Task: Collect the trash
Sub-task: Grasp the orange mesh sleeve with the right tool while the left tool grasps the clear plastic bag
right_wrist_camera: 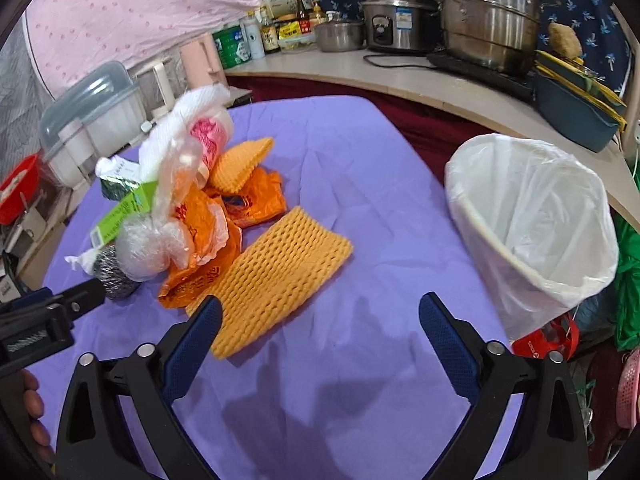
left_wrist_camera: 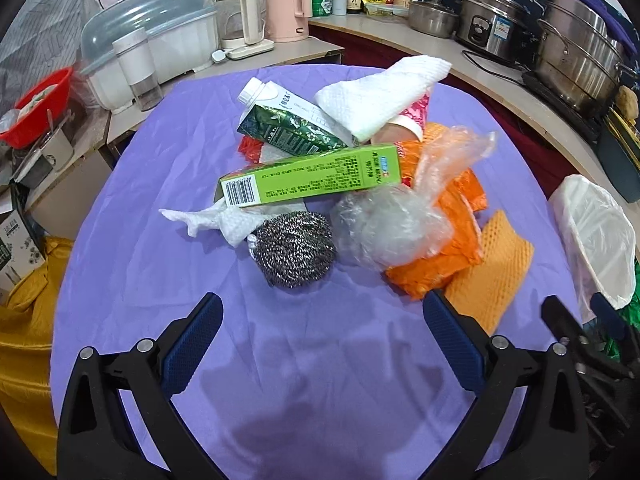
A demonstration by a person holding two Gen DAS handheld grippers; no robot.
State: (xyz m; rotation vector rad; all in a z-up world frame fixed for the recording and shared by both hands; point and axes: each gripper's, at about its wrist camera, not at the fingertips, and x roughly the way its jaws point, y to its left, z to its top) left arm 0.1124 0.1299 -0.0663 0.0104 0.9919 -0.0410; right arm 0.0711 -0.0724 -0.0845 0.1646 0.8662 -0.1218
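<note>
A heap of trash lies on the purple tablecloth: a steel scourer, a green box, a green milk carton, white paper towel, a clear plastic bag, an orange bag and an orange foam net. My left gripper hangs open just short of the scourer, nothing between its fingers. My right gripper is open too, its left finger overlapping the foam net's near corner. A white-lined bin stands at the table's right edge.
Behind the table a counter carries steel pots, a rice cooker, bottles and a pink kettle. A covered dish rack and a red basin stand to the left. A yellow bag sits beside the table's left edge.
</note>
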